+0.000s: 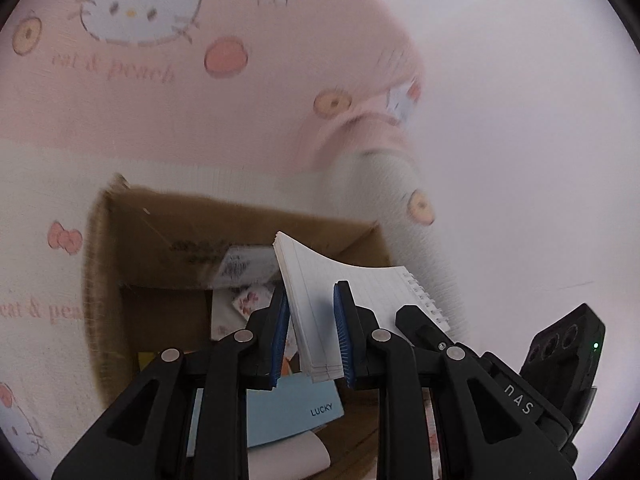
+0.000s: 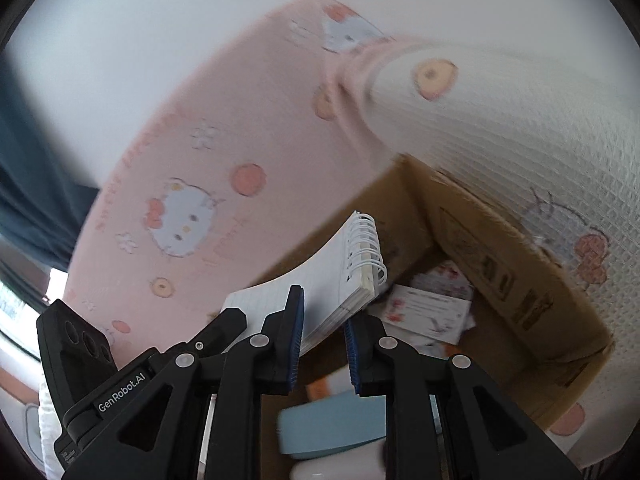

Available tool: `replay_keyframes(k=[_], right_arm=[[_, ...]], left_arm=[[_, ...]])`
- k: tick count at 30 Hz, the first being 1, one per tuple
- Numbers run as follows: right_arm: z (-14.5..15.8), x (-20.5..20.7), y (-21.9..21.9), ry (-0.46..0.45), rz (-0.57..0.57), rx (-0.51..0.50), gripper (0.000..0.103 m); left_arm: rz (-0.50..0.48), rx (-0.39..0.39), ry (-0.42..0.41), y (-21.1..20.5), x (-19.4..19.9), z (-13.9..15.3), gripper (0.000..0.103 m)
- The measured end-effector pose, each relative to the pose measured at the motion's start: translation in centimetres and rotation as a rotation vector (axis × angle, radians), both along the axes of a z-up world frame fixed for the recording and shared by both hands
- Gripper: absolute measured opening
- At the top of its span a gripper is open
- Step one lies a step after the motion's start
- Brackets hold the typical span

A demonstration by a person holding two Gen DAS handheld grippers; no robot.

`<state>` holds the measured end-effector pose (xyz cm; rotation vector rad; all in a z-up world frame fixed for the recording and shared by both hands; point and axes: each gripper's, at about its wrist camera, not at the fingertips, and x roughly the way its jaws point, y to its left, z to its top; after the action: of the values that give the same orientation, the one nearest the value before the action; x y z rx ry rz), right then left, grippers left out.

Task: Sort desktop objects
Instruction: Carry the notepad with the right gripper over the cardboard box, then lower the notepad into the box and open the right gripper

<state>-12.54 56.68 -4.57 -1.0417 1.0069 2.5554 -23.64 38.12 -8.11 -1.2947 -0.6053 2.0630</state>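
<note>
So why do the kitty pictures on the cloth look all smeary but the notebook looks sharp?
Left wrist view: the kitty cloth and cardboard box are streaked by motion blur, while the notebook stays crisp between the left gripper. Right wrist view: same smear on the cloth, sharp spiral notebook in the right gripper; the fisheye bends the edges.

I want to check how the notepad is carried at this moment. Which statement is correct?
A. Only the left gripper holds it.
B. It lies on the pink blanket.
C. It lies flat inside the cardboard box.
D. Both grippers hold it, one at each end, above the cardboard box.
D: the left gripper clamps the plain end of the spiral notepad and the right gripper clamps near the spiral end, above the open cardboard box.
</note>
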Motion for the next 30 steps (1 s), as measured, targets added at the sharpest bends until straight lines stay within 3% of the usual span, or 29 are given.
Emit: replay_keyframes(k=[6, 11, 13, 15, 17, 23, 30], right_arm=[[-3.5, -0.9, 3.0, -0.092, -0.009, -0.078, 0.017], [-3.9, -2.0, 4.3, -0.067, -0.018, -0.104, 0.021], [-4.5, -2.6, 5.0, -0.076, -0.013, -0.157, 0.036], [-5.2, -3.0, 5.3, -0.132, -0.002, -0.182, 0.088], [-5.3, -2.3, 5.5, -0.171, -0.041, -0.174, 0.099], [-4.3, -0.4, 5.9, -0.2, -0.093, -0.179, 0.099], [-1.5, 0.3, 3.8, -0.178, -0.079, -0.15, 0.099]], left_arm=[[-0.009, -0.081, -0.051, 2.8, -0.5, -2.6, 0.026], [0.007, -0.065, -0.055, 3.9, -2.0, -3.0, 0.027], [0.019, -0.059, -0.069, 4.1, -2.6, -3.0, 0.041], [0.013, -0.125, -0.075, 4.6, -3.0, -3.0, 0.06], [0.008, -0.112, -0.079, 4.2, -2.8, -3.0, 0.068], [0.042, -0.066, -0.138, 2.5, -2.9, -3.2, 0.069], [0.048, -0.072, -0.102, 0.7, -1.6, -1.6, 0.069]])
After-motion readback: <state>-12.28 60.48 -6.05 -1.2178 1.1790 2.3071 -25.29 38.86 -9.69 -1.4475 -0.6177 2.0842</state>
